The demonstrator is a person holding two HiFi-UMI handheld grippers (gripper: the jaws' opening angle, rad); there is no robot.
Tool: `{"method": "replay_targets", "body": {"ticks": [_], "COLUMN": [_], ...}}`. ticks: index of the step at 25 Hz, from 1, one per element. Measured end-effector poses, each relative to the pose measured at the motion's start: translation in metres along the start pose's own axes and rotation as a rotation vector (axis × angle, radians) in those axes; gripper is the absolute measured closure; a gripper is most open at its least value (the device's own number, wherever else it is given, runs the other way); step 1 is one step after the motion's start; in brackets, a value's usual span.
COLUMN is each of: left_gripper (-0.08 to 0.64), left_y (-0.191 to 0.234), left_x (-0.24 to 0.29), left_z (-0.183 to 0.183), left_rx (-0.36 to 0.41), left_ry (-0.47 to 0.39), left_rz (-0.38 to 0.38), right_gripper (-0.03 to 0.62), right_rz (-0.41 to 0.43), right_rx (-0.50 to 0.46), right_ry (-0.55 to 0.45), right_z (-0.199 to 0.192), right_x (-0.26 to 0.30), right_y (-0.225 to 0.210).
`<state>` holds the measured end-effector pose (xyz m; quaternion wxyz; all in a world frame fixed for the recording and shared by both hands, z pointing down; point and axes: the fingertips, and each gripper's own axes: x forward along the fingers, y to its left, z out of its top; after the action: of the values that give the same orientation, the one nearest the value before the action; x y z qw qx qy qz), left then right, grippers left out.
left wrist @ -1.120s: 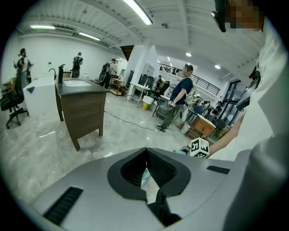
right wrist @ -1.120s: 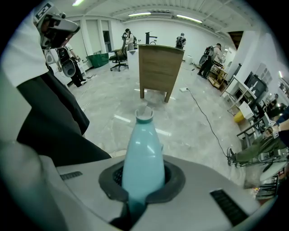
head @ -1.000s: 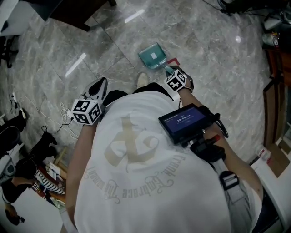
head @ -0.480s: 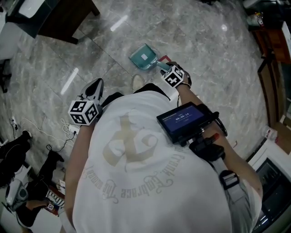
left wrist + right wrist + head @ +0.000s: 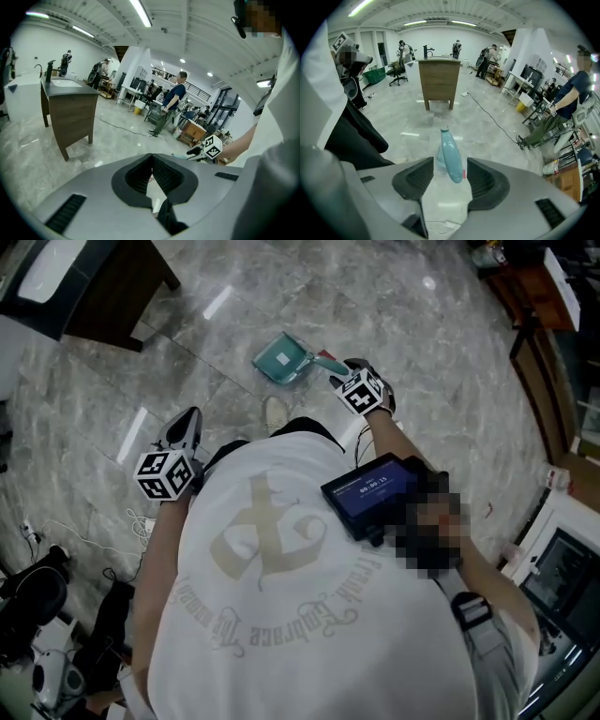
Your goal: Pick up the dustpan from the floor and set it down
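Looking light, stiff and smooth, the teal plastic dustpan (image 5: pixel 284 357) sits on the floor (image 5: pixel 422 334). Its long handle (image 5: pixel 451 157) seems the best place to grab. The right gripper (image 5: pixel 449 178) has just been opening its jaws. They stand wide, with the handle between them but not squeezed. The left gripper (image 5: pixel 151 176) is closed on nothing, well away from the dustpan.

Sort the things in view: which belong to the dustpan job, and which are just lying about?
Job: teal dustpan on the floor; right gripper, jaws just opened, handle showing between them, not gripped.
Lying about: wooden cabinet; floor cable; office chair.
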<state>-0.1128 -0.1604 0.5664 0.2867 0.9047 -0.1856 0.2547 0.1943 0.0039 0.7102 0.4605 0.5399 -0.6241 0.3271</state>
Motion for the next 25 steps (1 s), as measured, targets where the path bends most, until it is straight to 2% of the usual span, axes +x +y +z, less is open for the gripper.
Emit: {"method": "replay_targets", "body": {"ticks": [4, 9, 12, 16, 18, 25], "left_gripper": [0.548, 0.548, 0.548, 0.548, 0.548, 0.548], "left_y": [-0.004, -0.004, -0.008, -0.016, -0.021, -0.038], "left_x": [-0.004, -0.016, -0.008, 0.007, 0.013, 0.033], "left_z": [-0.002, -0.006, -0.004, 0.001, 0.002, 0.019], "left_rx": [0.021, 0.083, 0.118, 0.160, 0.179, 0.238], "left_ry": [-0.009, -0.018, 0.013, 0.049, 0.064, 0.105], "left_rz": [-0.050, -0.116, -0.153, -0.202, -0.229, -0.307], "right_gripper": [0.376, 0.377, 0.411, 0.482, 0.538, 0.575], "right_rz": [-0.075, -0.153, -0.181, -0.194, -0.198, -0.165], "right_rx": [0.037, 0.130, 0.200, 0.279, 0.308, 0.400], "right_ry": [-0.049, -0.164, -0.240, -0.332, -0.369, -0.449], "right_z": [0.004, 0.021, 0.035, 0.052, 0.056, 0.076], "right_x": [-0.028, -0.060, -0.072, -0.087, -0.095, -0.120], "right_y": [0.005, 0.032, 0.036, 0.039, 0.042, 0.046]}}
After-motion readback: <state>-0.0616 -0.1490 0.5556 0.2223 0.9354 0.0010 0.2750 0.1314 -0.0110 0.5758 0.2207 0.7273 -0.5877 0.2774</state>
